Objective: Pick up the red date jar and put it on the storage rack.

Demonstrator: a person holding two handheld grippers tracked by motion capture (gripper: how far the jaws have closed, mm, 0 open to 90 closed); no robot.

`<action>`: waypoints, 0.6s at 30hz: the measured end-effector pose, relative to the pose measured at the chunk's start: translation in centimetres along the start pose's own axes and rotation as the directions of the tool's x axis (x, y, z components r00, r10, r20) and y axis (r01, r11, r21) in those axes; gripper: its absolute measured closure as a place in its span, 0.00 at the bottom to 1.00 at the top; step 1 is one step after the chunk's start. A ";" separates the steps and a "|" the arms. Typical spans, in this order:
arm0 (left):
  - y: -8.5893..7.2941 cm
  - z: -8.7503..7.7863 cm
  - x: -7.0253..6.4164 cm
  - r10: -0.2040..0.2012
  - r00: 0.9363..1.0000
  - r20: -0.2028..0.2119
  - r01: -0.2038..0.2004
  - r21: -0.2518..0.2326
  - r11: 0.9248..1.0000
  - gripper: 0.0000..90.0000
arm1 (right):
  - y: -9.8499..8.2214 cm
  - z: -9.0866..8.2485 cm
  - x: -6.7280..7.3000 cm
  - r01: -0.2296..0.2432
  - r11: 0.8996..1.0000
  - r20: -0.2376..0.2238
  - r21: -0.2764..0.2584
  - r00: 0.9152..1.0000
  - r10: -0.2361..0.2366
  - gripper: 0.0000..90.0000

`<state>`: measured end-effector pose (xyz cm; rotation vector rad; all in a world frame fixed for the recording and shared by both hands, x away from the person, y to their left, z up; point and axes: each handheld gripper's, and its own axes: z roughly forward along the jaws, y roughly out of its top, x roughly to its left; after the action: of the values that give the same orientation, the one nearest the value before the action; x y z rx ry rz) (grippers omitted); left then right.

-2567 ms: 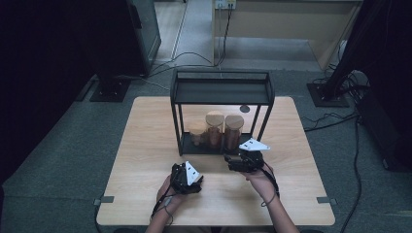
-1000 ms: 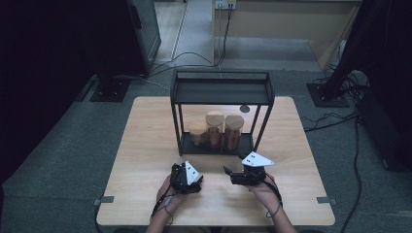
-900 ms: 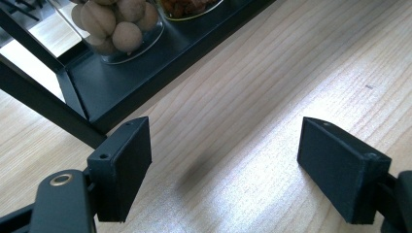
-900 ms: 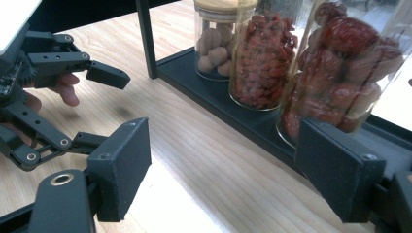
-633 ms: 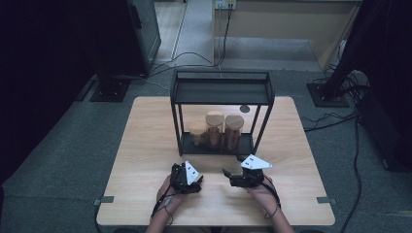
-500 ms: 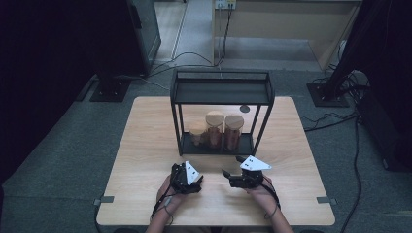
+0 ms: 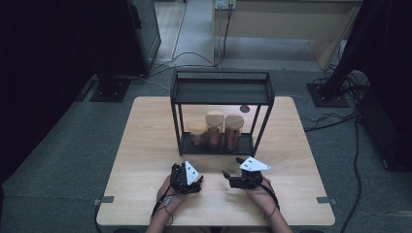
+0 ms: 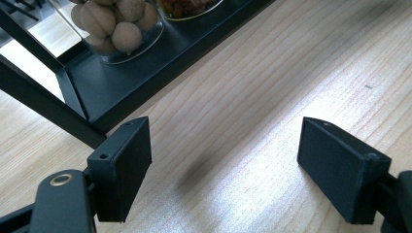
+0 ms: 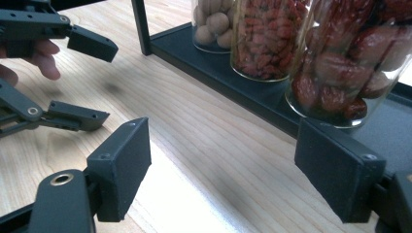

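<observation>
No lettering, label, brand, number or sign can be read anywhere here: not on the three cork-lidded glass jars (image 7: 215, 130), not on the black metal two-tier shelf frame (image 7: 221, 91), and not on the pale wooden table (image 7: 145, 141).

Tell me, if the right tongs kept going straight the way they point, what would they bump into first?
Probably the black rack's bottom tray, near the jar of dark red fruit. The right tongs are open with just bare table between them, though depth is hard to judge.
</observation>
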<state>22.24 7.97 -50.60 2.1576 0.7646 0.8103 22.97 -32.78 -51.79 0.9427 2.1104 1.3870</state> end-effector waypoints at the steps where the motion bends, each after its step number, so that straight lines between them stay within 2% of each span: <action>1: 0.0 0.0 0.0 0.000 1.000 0.000 0.000 0.000 1.000 0.22 | -0.1 0.1 0.0 0.001 1.000 0.001 0.002 1.000 -0.001 0.23; 13: 0.0 0.0 0.0 0.001 1.000 0.001 -0.001 -0.001 1.000 0.22 | -0.4 0.5 0.0 0.007 1.000 0.010 0.015 1.000 -0.007 0.23; 18: 0.0 0.0 0.0 0.001 1.000 0.002 -0.001 -0.002 1.000 0.22 | -0.4 0.5 -0.2 -0.016 1.000 0.008 0.016 1.000 0.016 0.23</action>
<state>22.22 8.00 -50.63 2.1565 0.7614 0.8089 23.34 -32.72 -52.34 0.9716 2.1155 1.3734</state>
